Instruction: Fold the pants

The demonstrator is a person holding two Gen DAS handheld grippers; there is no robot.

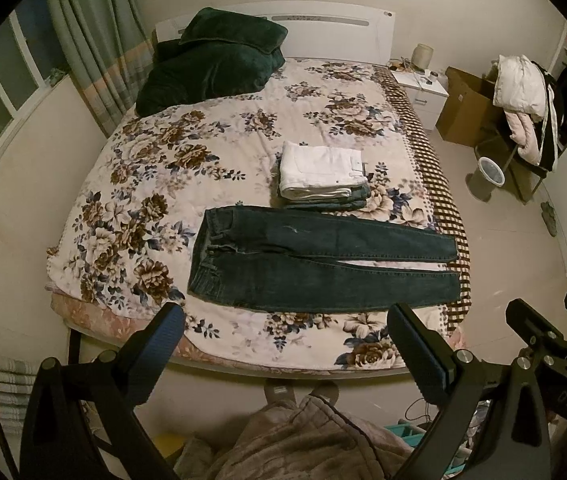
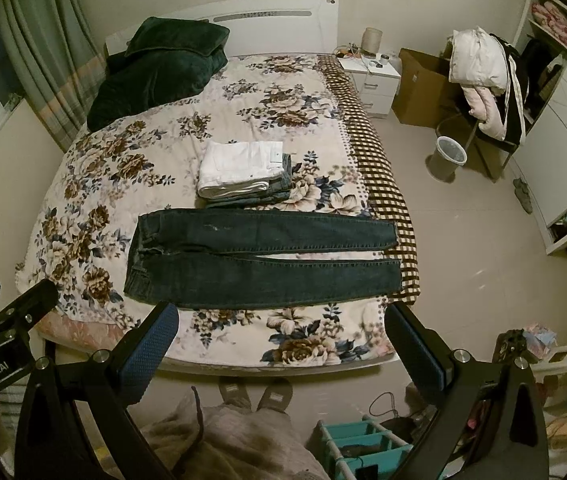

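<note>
Both tools hang well above the foot of the bed, each with its fingers spread wide and nothing between them: the left gripper (image 1: 285,320) frames the near edge of the mattress in its own view, and the right gripper (image 2: 281,318) does the same just beside it, its body showing at the right margin of the left camera. Neither touches any cloth. Beyond the fingertips, the dark jeans (image 1: 315,260) lie flat across the near part of the floral bedspread (image 1: 131,184), waistband toward the left, both legs stretched out side by side toward the right, cuffs reaching the checkered border (image 1: 439,184) at the bed's edge. They show no fold at all, so this pair looks untouched as far as folding goes. Just behind them sits a neat stack of folded pants (image 2: 243,170), a white pair on top of denim ones, which suggests part of the pile is already dealt with. What remains, by my reading, is the whole sequence for the dark pair: leg over leg, then folding lengthwise, then placing it on the stack.
</note>
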